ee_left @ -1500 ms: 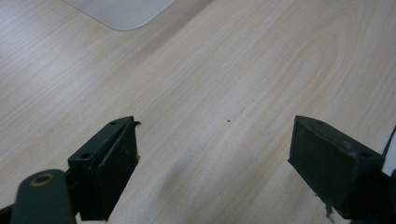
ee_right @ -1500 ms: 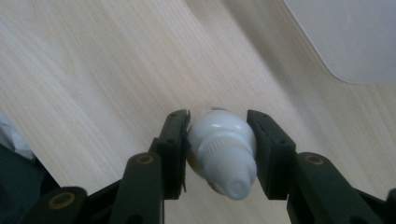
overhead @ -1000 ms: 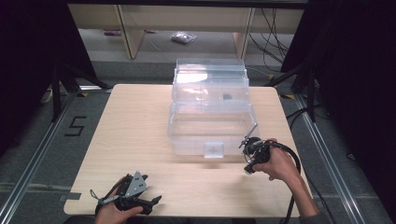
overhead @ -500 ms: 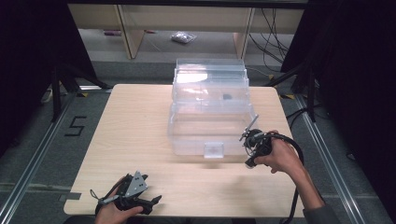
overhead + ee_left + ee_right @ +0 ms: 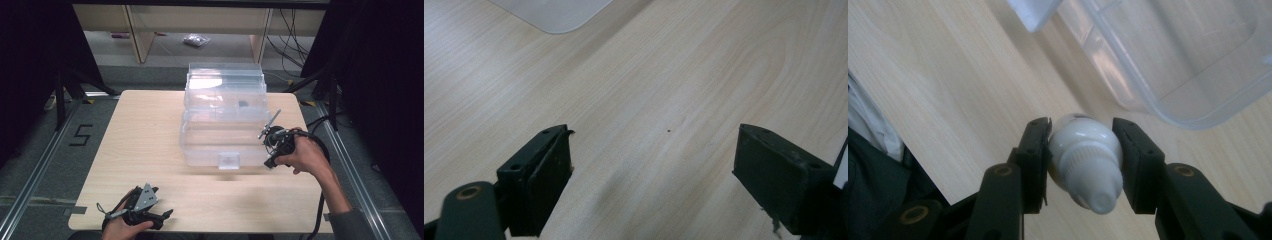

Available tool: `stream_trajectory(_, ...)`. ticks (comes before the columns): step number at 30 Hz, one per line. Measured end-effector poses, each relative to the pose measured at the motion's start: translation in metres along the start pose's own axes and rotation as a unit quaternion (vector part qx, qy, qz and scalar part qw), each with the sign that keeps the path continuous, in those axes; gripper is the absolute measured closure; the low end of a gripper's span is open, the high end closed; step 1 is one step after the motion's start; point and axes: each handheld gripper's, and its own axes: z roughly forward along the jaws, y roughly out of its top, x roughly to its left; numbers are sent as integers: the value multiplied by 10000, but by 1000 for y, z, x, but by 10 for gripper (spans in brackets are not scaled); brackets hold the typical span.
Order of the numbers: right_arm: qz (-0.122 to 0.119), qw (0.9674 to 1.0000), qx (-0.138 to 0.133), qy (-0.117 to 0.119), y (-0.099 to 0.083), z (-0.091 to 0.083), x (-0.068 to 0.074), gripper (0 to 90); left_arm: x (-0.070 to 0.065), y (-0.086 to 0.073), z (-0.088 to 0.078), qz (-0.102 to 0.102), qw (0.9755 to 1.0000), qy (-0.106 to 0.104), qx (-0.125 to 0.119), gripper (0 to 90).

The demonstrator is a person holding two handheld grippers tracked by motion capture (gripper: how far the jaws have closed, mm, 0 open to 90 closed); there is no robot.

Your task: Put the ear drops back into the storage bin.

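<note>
1. A light wood table [image 5: 150, 130] is sitting on a grey floor, with dark curtains hanging on both sides and pale shelving at the back. A number 5 [image 5: 81, 135] is taped on the floor left of the table, and a small clear bag [image 5: 195, 40] is lying on the floor behind it.
2. A clear plastic bin [image 5: 222, 120] is standing on the far middle of the table, with a latch tab on its near wall – its lid looks open toward the back.
3. The right gripper [image 5: 1082, 165] is squeezing a small white bottle [image 5: 1085, 160] – both jaws are pressing on its sides, and the nozzle cap is pointing back toward the camera. In the high view the right gripper [image 5: 272, 145] is hanging just beside the bin's near right corner, off the tabletop, with the person's hand wrapping around it and its cable looping behind.
4. The left gripper [image 5: 145, 210] is resting at the near left edge of the table, well apart from the bin. In the left gripper view its jaws are standing wide, holding nothing, with bare wood between them.
</note>
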Motion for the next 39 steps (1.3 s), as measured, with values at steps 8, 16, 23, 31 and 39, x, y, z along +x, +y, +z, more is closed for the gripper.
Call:
stream_trajectory(8, -29, 9998, -199, -12, 13, -19, -13, 604, 0, 0, 0, 23, 10000, 0, 19, 150)
stream_trajectory(16, 101, 9998, -167, -73, 33, -23, -27, 604, 0, 0, 0, -57, 10000, 4, 12, 150)
stream_trajectory(23, 236, 9996, -76, -123, 44, -16, -41, 604, 1, 0, 0, 8, 10000, -26, 5, 150)
stream_trajectory(31, 464, 9989, 99, -64, 57, 4, -54, 604, 0, 0, 0, 0, 10000, -37, -2, 150)
stream_trajectory(39, 608, 9974, 363, -165, 66, 21, -67, 604, 1, 0, 0, 15, 10000, -27, 9, 150)
